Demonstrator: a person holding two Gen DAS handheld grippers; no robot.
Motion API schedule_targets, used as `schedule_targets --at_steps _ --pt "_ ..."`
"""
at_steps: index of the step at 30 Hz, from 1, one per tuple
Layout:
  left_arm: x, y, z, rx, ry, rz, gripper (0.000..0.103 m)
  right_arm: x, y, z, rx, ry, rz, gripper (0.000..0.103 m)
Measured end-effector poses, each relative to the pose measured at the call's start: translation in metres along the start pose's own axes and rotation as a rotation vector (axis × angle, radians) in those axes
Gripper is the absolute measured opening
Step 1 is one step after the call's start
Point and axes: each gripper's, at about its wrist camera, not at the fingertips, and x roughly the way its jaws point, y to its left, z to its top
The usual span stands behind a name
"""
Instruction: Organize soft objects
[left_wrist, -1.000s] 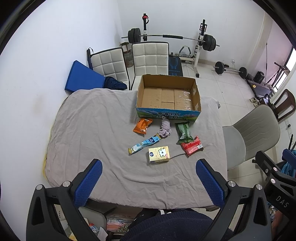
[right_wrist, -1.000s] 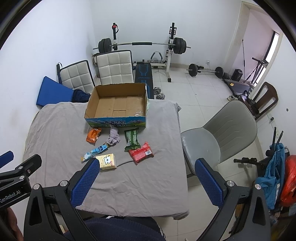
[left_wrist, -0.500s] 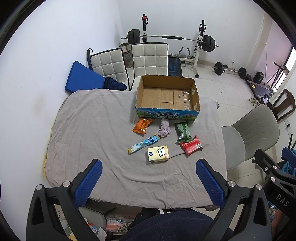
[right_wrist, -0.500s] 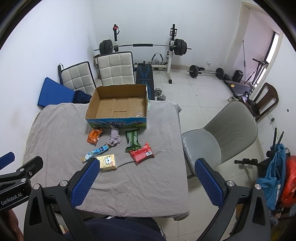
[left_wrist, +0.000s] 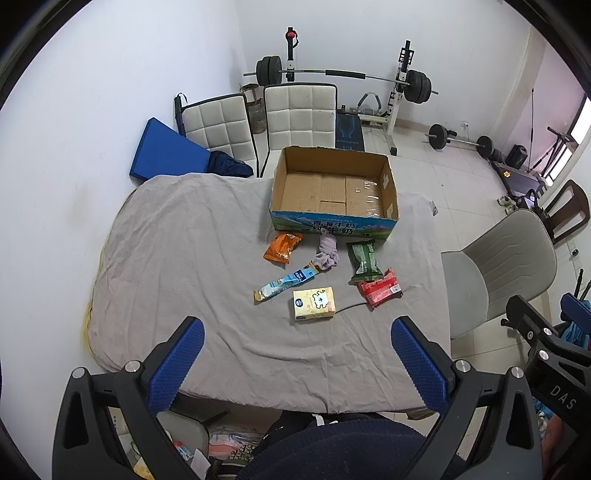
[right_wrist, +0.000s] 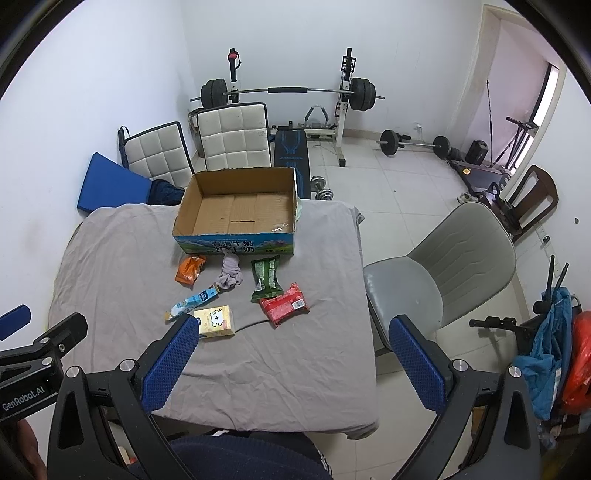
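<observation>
We hold the left gripper (left_wrist: 297, 360) and right gripper (right_wrist: 295, 354) spread wide and empty above the table (left_wrist: 177, 258), where six soft items, including what looks like a crumpled sock (left_wrist: 327, 253), lie before the empty cardboard box (left_wrist: 334, 221).

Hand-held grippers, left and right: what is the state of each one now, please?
Left hand-held gripper: open, holding nothing.
Right hand-held gripper: open, holding nothing.
</observation>
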Motion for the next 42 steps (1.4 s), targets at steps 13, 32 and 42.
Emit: schedule_targets --at_steps 13,32,42 --pt "0.148 0.015 0.028 -0.2 0.193 -0.017 0.103 0.198 -0.054 0.013 0.199 0.323 0.098 0.103" --pt "0.451 0.035 -0.05 -0.99 0.839 -0.234 0.102 0.51 -0.042 -0.03 0.454 0.785 0.158 0.103" --pt "0.486 0.005 -0.05 -0.917 0.875 -0.081 0.081 0.546 -0.029 -0.057 0.556 0.887 0.143 0.085"
